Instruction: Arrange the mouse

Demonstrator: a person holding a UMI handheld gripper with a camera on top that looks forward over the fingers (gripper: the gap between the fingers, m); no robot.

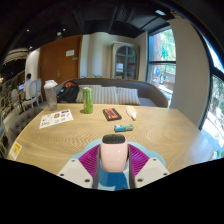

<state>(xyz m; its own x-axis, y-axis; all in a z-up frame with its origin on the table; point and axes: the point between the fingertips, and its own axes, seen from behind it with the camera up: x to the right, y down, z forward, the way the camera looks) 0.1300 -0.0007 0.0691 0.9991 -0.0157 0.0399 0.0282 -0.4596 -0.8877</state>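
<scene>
I am holding the tool low over the near edge of the bench, and its fingers are clamping the mouse, a white one, by its two flanks. The magenta pads are pressing on either side of the body with no gap showing, so I am judging the grip as firm. The mouse is pointing away from me along the fingers, and I am reading that as a carry posture: gripped by the sides so the underside remains free to be set flat on the wood.

Whether the mouse is resting on the bench or hanging just above it I cannot tell, since the fingers are hiding its base.

Beyond the fingers the bench is running as a broad pale wooden surface. A green can is standing upright toward the far side, with a dark flat item just beside it and a small teal object nearer to me. A printed sheet is lying flat off to one side, well apart from the mouse.

Behind the bench a sofa is sitting against the wall, with a wooden door and bright windows beyond. The open wood ahead of the fingers is offering, in my judgement, room for setting the mouse down
</scene>
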